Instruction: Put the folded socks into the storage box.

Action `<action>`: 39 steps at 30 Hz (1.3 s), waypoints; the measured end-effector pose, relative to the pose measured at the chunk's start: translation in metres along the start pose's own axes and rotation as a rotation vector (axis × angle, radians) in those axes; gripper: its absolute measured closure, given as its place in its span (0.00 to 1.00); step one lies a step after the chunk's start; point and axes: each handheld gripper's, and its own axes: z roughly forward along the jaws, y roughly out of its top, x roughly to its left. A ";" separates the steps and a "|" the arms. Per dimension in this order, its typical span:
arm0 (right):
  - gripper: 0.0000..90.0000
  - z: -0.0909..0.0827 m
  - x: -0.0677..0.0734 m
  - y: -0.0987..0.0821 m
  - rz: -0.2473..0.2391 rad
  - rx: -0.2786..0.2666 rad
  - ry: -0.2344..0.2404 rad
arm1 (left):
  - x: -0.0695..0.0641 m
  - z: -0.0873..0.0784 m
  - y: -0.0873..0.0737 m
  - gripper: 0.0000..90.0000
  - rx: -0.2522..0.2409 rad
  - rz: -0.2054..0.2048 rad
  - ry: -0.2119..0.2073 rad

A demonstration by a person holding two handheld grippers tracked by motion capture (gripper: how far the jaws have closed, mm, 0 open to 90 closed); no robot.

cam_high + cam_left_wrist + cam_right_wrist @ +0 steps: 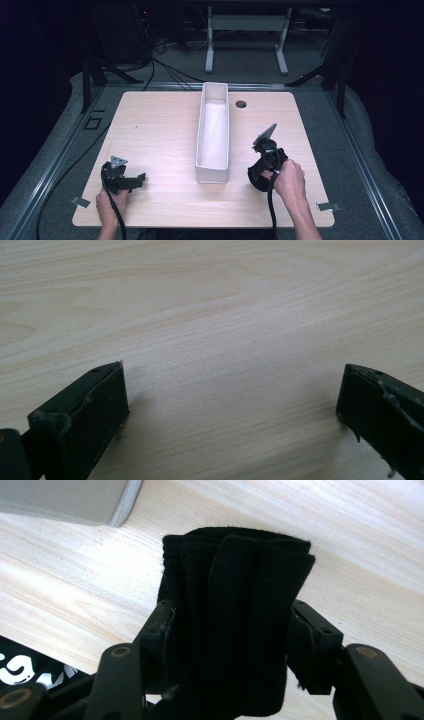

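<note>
1. My right gripper (227, 630) is clamped on a folded black knit cloth (235, 620), its jaws pressing both flanks of the bundle. In the high view the right gripper (264, 167) sits near the front right of the table, just beside the near end of the box.
2. The folded black knit cloth (257, 176) stands up between the jaws with several layers stacked. I cannot tell whether every layer is caught, so I judge a slow lift safest.
3. My left gripper (232, 405) has its jaws spread wide with nothing but bare wood between them. It rests at the front left (122, 179), well apart from the cloth.
4. The long narrow white open-topped box (214, 132) runs down the middle of the light wooden table (155, 130), and its corner shows in the right gripper view (75, 502). It looks empty.
5. I take the step in hand as carrying the cloth into that box. To do it well I would raise the bundle above the rim, line it up along the box's length, lower it inside and only then release.
6. The risk I see is a loose fold snagging the near wall and tipping the light box.
</note>
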 end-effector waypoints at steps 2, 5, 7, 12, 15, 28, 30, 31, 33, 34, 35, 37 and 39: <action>0.49 -0.005 0.000 0.001 0.005 -0.006 -0.020 | 0.000 0.000 0.000 0.00 0.000 0.001 0.000; 0.49 -0.012 -0.002 0.003 0.000 -0.004 0.000 | 0.000 0.000 0.000 0.00 0.000 0.001 0.000; 0.49 -0.020 -0.001 0.006 -0.006 -0.015 -0.024 | 0.000 0.000 0.000 0.00 0.000 0.001 0.000; 0.49 -0.031 -0.001 0.009 -0.008 -0.019 -0.013 | 0.000 0.000 0.000 0.00 0.001 0.001 0.001; 0.49 -0.038 0.000 0.011 -0.006 -0.023 -0.013 | 0.000 0.000 0.000 0.00 0.000 0.001 0.001; 0.49 -0.058 -0.001 0.016 -0.015 -0.028 -0.029 | 0.000 0.000 0.000 0.00 0.000 0.001 0.001; 0.49 -0.062 -0.001 0.017 -0.015 -0.026 -0.042 | 0.000 0.000 0.000 0.00 0.000 0.001 0.001; 0.49 -0.063 -0.001 0.017 -0.013 -0.026 -0.042 | 0.000 0.000 0.000 0.00 0.001 0.002 0.001; 0.49 -0.068 -0.002 0.018 -0.015 -0.030 -0.031 | 0.000 0.000 0.000 0.00 0.001 0.002 0.000; 0.49 -0.069 -0.002 0.018 -0.014 -0.033 -0.034 | 0.000 0.000 0.000 0.00 0.001 0.003 0.000; 0.49 -0.071 -0.001 0.018 -0.012 -0.036 -0.048 | 0.000 0.000 0.000 0.00 0.000 0.000 0.001; 0.49 -0.077 -0.001 0.020 -0.017 -0.040 -0.036 | 0.000 0.000 0.000 0.00 0.001 0.003 0.001; 0.49 -0.079 0.000 0.020 -0.021 -0.043 -0.039 | 0.000 0.000 0.000 0.00 0.001 0.003 0.000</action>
